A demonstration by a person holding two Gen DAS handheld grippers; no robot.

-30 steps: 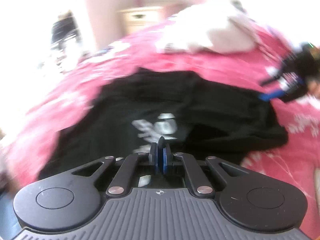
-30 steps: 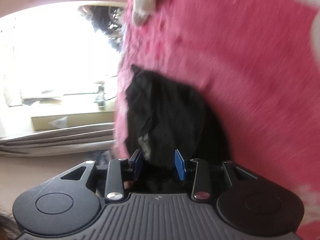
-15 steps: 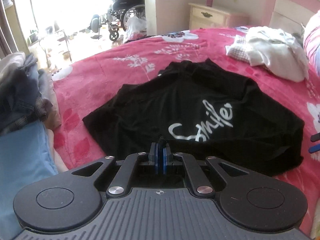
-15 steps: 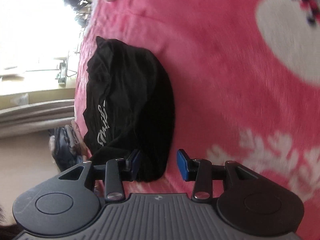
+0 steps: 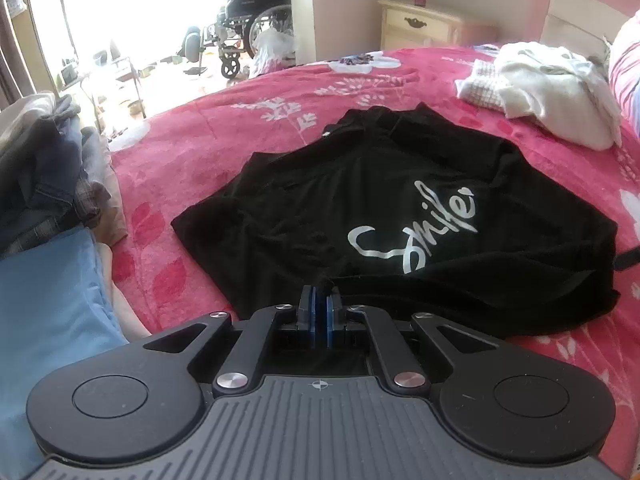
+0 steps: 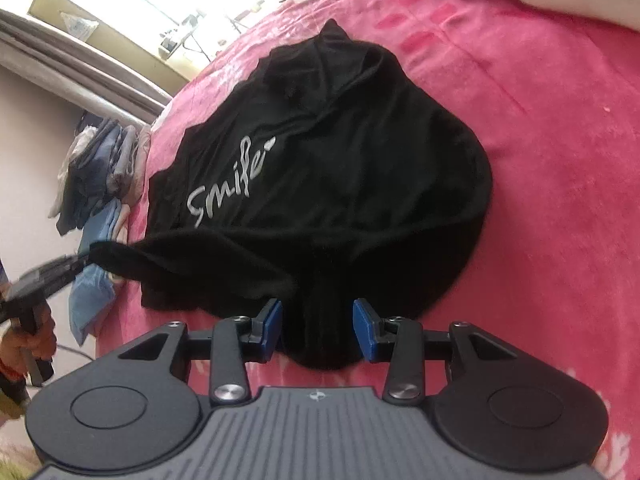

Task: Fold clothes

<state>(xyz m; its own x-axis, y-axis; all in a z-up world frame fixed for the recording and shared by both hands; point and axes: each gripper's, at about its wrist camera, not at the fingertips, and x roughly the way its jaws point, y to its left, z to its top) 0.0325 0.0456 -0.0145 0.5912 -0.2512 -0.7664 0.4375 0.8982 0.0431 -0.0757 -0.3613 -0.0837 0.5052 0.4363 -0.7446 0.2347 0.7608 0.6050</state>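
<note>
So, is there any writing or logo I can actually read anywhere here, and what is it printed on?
"Smile": silver cursive script across the black shirt, which lies on the pink bedspread; it also reads in the right wrist view.
A small round crosshair mark, no letters, sits on the body of each tool.
The flowers on the bedspread are pattern only, and nothing else in view carries readable text.

Left wrist view low over bed, right wrist view rolled sideways, both near, sharing black shirt point(image 5: 400, 216)
</note>
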